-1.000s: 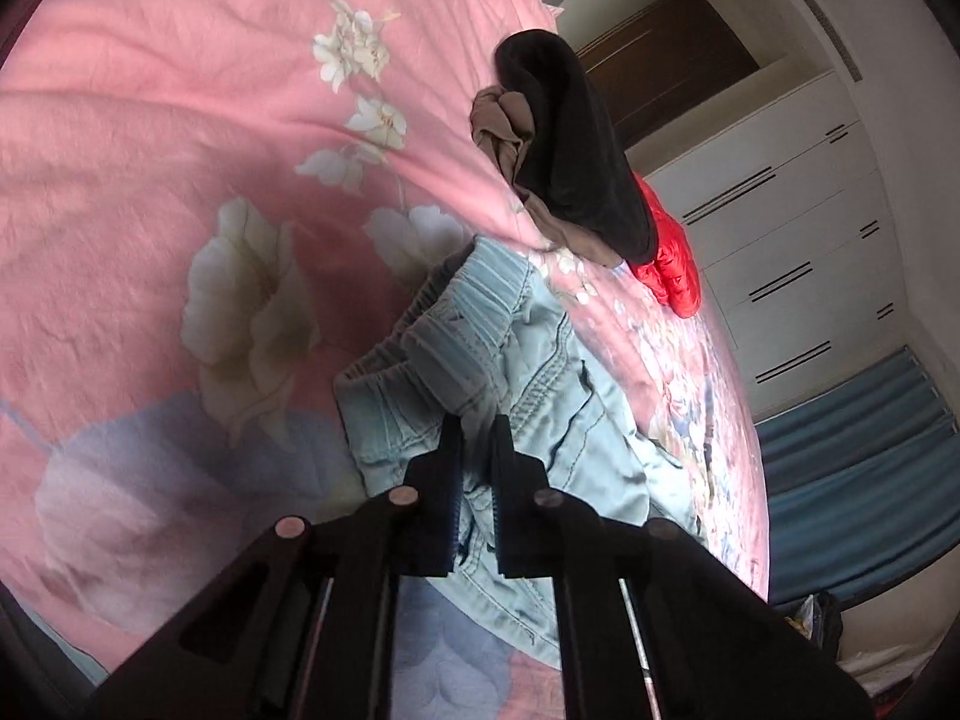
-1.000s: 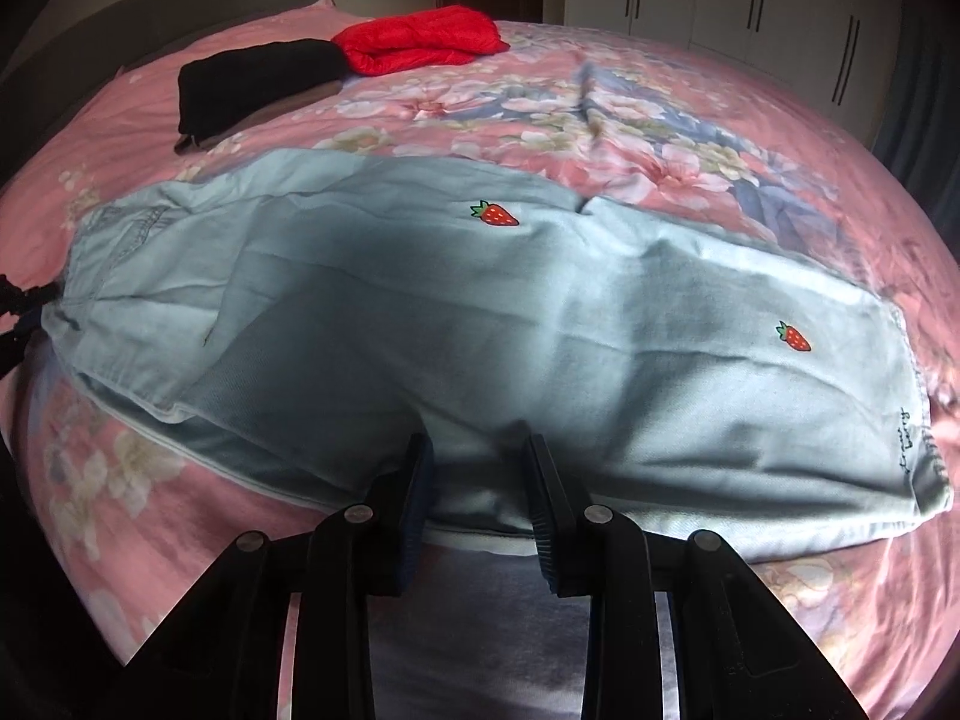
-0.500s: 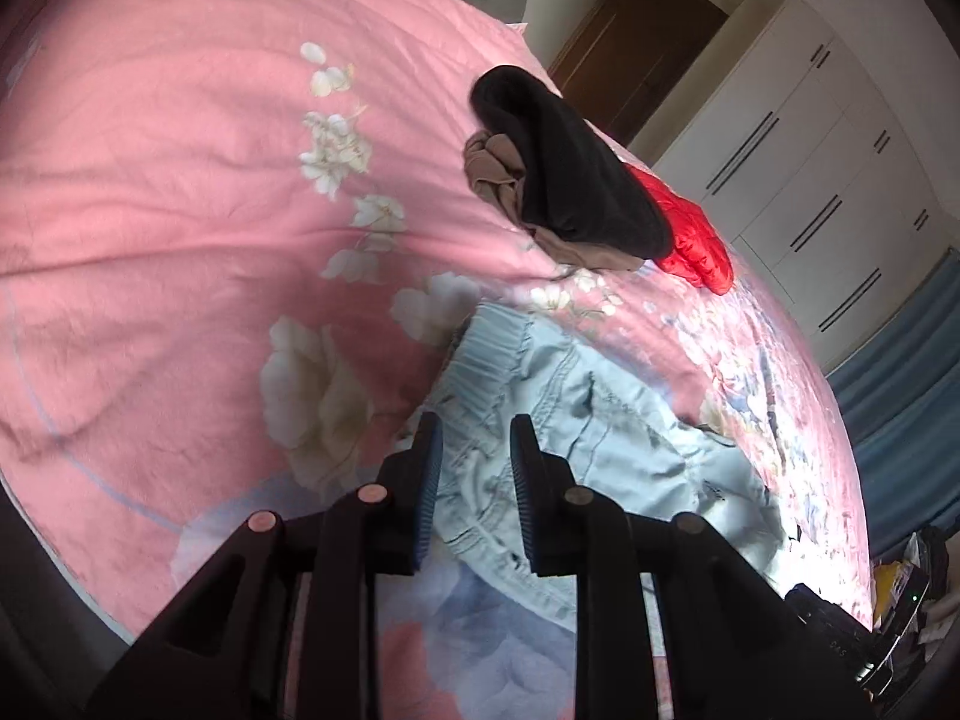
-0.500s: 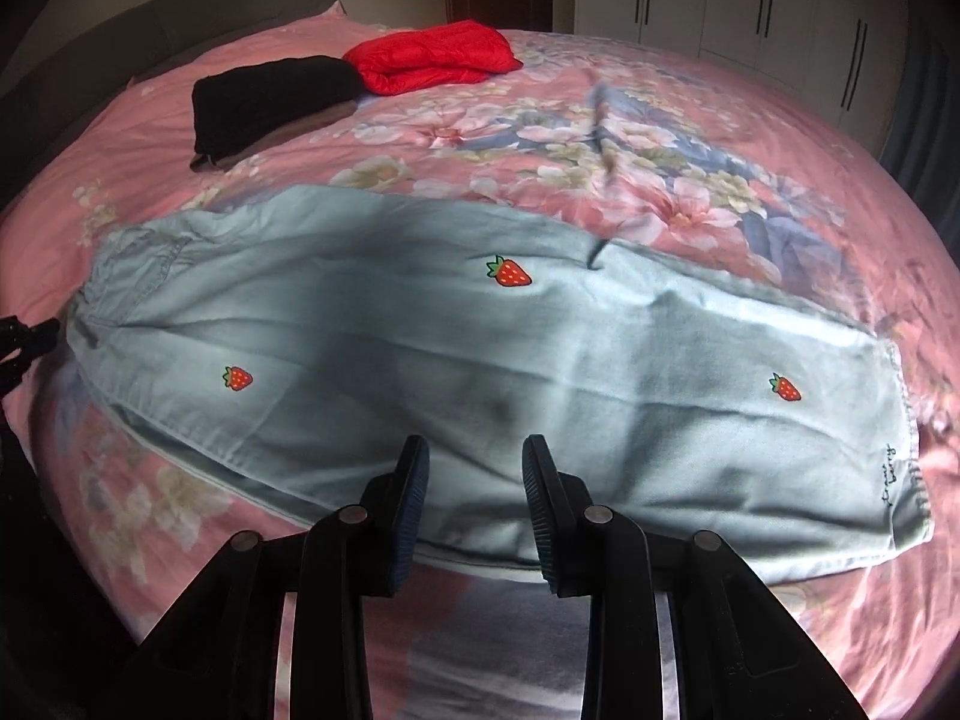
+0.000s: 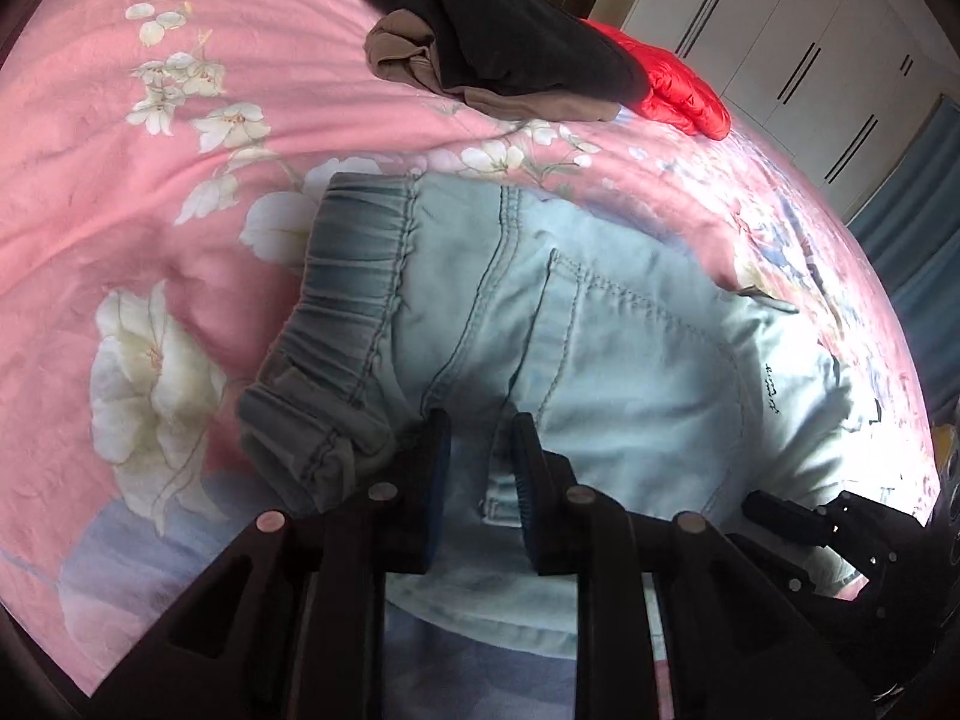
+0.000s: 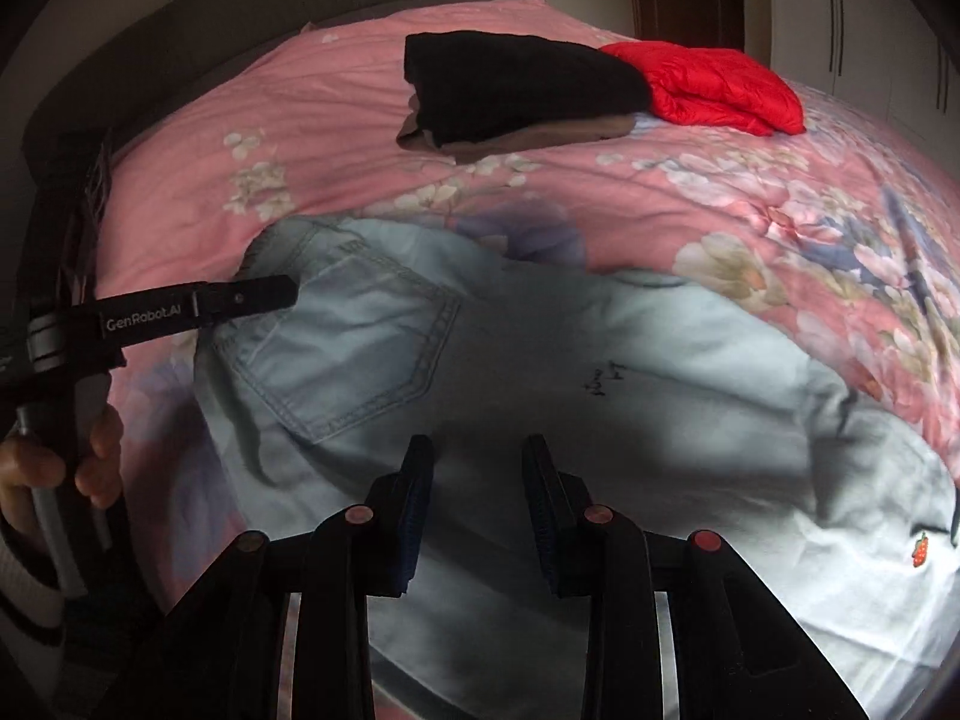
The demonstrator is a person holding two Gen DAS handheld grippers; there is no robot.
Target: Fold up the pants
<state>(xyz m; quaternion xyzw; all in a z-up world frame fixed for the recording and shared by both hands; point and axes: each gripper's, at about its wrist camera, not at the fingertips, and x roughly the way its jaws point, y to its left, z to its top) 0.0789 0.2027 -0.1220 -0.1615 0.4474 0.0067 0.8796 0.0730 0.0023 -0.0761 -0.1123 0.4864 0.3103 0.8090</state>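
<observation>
Light blue denim pants [image 5: 600,330] lie on the pink floral bedspread [image 5: 150,90], folded over, back pocket up, elastic waistband [image 5: 348,264] at the left. They also show in the right wrist view [image 6: 540,372], with a strawberry patch [image 6: 919,549] at the right. My left gripper [image 5: 477,450] is open and empty over the seat of the pants near the waistband. My right gripper [image 6: 477,468] is open and empty over the middle of the pants. The left gripper's finger also shows from the side in the right wrist view [image 6: 198,306].
A folded pile of black [image 6: 516,84] and brown clothes lies at the far side of the bed, beside a red puffer jacket [image 6: 714,87]. A dark headboard [image 6: 240,6] runs behind. White wardrobe doors [image 5: 810,42] and a blue curtain [image 5: 918,228] stand beyond the bed.
The pants were laid out full length; now they lie folded with the back pocket on top. Both grippers have moved in over the waist end. The left gripper, first shut, has opened.
</observation>
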